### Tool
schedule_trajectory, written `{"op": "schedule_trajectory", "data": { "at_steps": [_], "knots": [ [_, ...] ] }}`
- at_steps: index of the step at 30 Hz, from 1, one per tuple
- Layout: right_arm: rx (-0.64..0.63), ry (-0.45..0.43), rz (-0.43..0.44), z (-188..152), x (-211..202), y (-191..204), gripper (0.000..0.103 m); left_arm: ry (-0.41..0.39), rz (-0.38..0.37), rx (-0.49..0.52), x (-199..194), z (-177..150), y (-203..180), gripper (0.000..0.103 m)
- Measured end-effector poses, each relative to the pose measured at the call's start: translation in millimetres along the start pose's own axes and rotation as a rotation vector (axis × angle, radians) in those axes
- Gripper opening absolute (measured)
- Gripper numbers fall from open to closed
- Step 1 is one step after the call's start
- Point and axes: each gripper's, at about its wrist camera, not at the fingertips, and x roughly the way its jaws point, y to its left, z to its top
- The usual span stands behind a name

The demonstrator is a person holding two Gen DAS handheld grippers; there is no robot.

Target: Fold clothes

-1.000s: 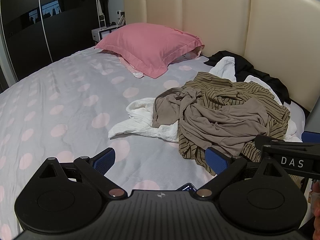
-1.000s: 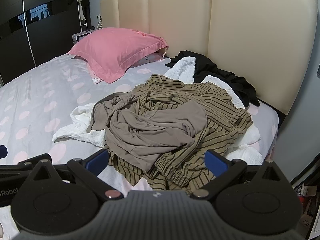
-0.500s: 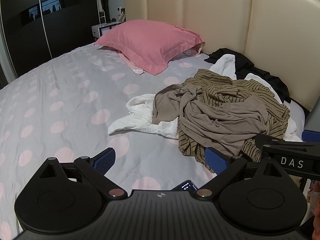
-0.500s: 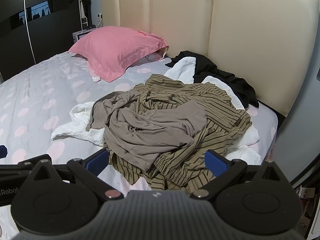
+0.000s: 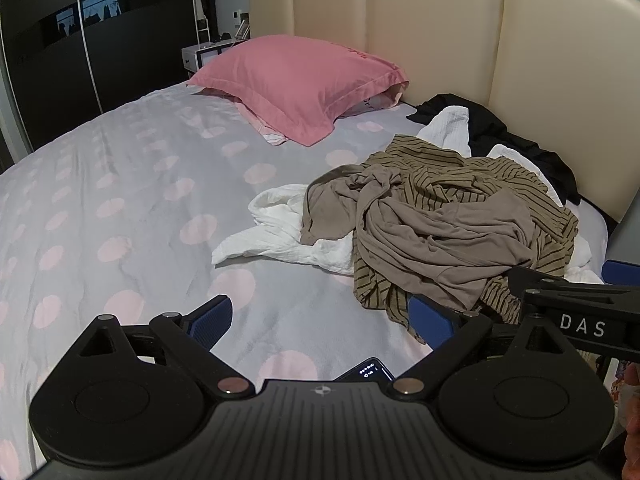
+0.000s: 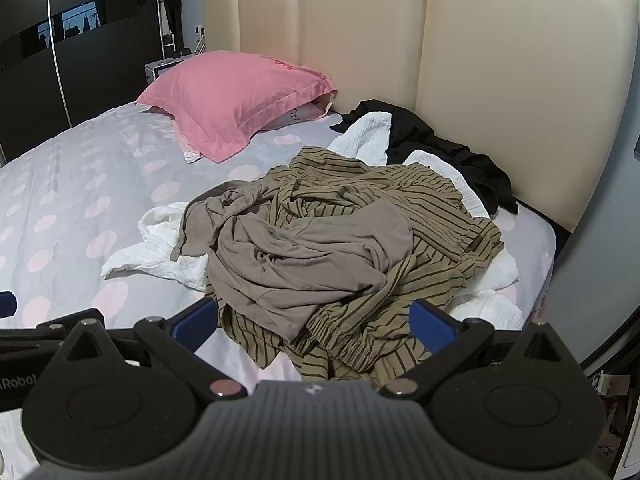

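A heap of clothes lies on the right side of the bed: a taupe garment (image 5: 436, 232) (image 6: 304, 256) on top of an olive striped garment (image 5: 472, 176) (image 6: 420, 208), white garments (image 5: 280, 232) (image 6: 168, 256) under them, and a black garment (image 5: 504, 136) (image 6: 448, 152) by the headboard. My left gripper (image 5: 320, 320) is open and empty over the sheet, left of the heap's near edge. My right gripper (image 6: 314, 322) is open and empty above the heap's near edge; it also shows in the left wrist view (image 5: 580, 312).
The bed has a grey sheet with pink dots (image 5: 120, 200) and a pink pillow (image 5: 296, 80) (image 6: 236, 96) at the beige headboard (image 5: 440, 40). Dark wardrobe doors (image 5: 60, 60) stand at the left. A phone (image 5: 366, 370) lies at the near edge.
Both grippers have risen and tilted slightly, so the bed and the heap sit a little lower in both views. The jaws stay open and the clothes have not moved.
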Motion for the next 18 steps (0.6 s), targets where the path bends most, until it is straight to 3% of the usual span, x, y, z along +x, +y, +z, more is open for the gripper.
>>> {"op": "schedule_trajectory", "data": {
  "at_steps": [6, 13, 15, 16, 17, 18],
  "knots": [
    [0.001, 0.0, 0.004, 0, 3, -2, 0.102, 0.005, -0.01, -0.007, 4, 0, 0, 0.096],
    [-0.008, 0.036, 0.074, 4, 12, -8, 0.101, 0.023, -0.016, -0.023, 15, 2, 6, 0.096],
    [-0.041, 0.06, 0.077, 8, 20, -8, 0.088, 0.031, -0.015, -0.022, 19, 2, 8, 0.096],
    [-0.057, 0.075, 0.08, 10, 25, -8, 0.073, 0.035, -0.014, -0.021, 21, 3, 10, 0.095],
    [-0.073, 0.091, 0.083, 12, 31, -9, 0.065, 0.038, -0.013, -0.022, 23, 4, 13, 0.095],
    [-0.089, 0.105, 0.086, 15, 38, -10, 0.064, 0.041, -0.01, -0.023, 25, 4, 15, 0.095]
  ]
}}
